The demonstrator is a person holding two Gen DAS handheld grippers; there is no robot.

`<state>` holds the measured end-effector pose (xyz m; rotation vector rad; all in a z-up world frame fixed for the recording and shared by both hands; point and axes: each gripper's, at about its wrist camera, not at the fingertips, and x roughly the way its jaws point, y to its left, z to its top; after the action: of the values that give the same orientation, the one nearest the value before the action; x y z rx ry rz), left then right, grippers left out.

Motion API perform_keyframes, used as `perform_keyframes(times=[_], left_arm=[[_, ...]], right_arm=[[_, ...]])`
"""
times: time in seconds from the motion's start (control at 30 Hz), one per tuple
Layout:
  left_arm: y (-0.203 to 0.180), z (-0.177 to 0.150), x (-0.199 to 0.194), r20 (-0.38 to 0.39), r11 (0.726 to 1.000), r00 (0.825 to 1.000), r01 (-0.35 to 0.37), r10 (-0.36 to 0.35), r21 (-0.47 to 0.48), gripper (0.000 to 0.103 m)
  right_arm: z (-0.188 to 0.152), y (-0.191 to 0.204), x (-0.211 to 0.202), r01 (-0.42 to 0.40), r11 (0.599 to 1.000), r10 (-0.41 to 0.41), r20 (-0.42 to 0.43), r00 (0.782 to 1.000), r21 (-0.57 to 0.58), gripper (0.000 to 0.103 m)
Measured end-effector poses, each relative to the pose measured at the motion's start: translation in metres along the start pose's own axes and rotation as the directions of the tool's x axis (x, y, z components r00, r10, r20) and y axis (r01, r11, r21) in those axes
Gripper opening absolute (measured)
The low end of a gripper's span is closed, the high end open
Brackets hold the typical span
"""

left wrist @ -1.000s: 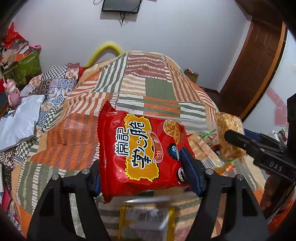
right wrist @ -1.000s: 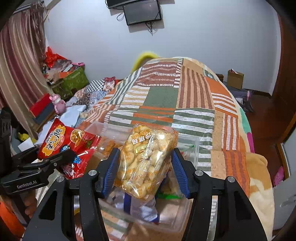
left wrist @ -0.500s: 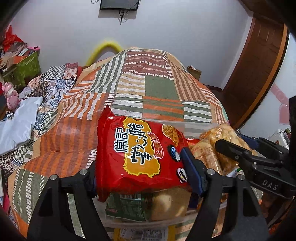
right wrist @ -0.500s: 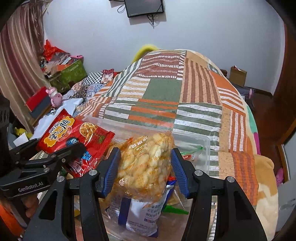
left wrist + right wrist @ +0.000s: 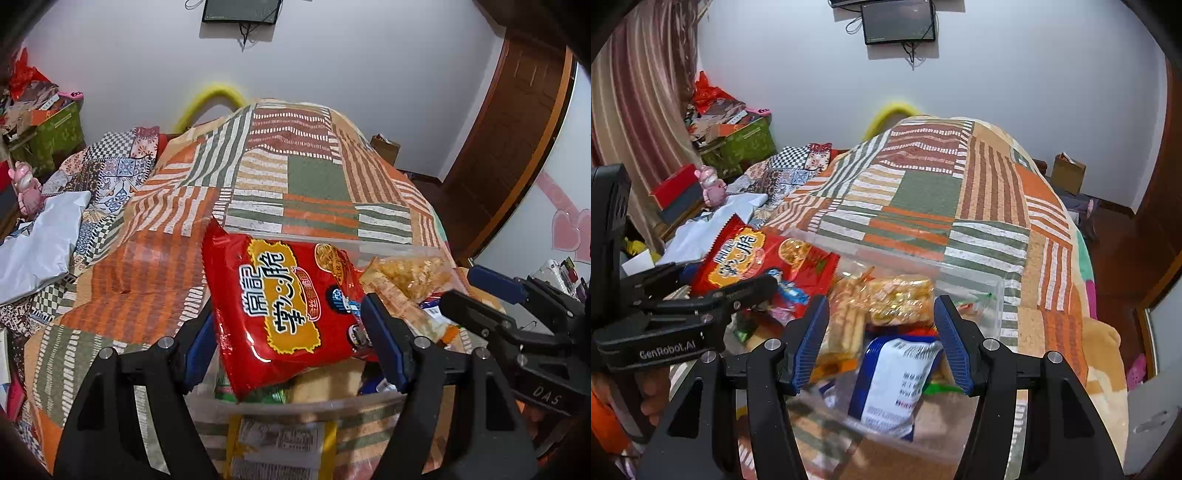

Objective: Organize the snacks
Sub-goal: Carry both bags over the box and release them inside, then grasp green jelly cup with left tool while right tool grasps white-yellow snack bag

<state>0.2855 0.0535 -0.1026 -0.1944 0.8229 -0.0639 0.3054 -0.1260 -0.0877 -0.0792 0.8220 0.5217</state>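
My left gripper [image 5: 291, 347] is shut on a red snack bag [image 5: 284, 310] with yellow lettering and holds it over a clear plastic bin [image 5: 332, 402] on the bed. The red bag also shows in the right wrist view [image 5: 761, 258]. My right gripper [image 5: 881, 341] is open over the bin. A clear bag of yellow puffed snacks [image 5: 899, 299] lies free in the bin between its fingers, on a blue and white packet [image 5: 894, 376]. The puffed snack bag also shows in the left wrist view [image 5: 410, 273].
The bin sits on a bed with a striped patchwork quilt [image 5: 306, 177]. A yellow packet [image 5: 280, 443] lies in front of the bin. Clutter and a green box [image 5: 742, 140] stand at the left. A wooden door [image 5: 509, 140] is at the right.
My right gripper lowered the puffed snack bag into the bin and opened, letting it go. My left gripper moved the red bag down toward the bin.
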Motion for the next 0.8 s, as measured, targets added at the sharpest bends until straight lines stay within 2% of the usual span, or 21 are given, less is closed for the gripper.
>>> perform_keyframes(times=[0.43,0.8], left_arm=[[0.009,-0.022,-0.052,0.015,0.998,0.998,-0.056,0.056,0.001,0.079],[0.023,-0.076,-0.060,-0.084,0.995,0.992,-0.093,0.095,0.030,0.080]], right_arm=[[-0.014,0.021,-0.040,-0.048,0.999,0.048,0.024,0.999,-0.005,0.056],[-0.037,0.044,-0.054,-0.098,0.995,0.098,0.011,0.995,-0.013,0.058]])
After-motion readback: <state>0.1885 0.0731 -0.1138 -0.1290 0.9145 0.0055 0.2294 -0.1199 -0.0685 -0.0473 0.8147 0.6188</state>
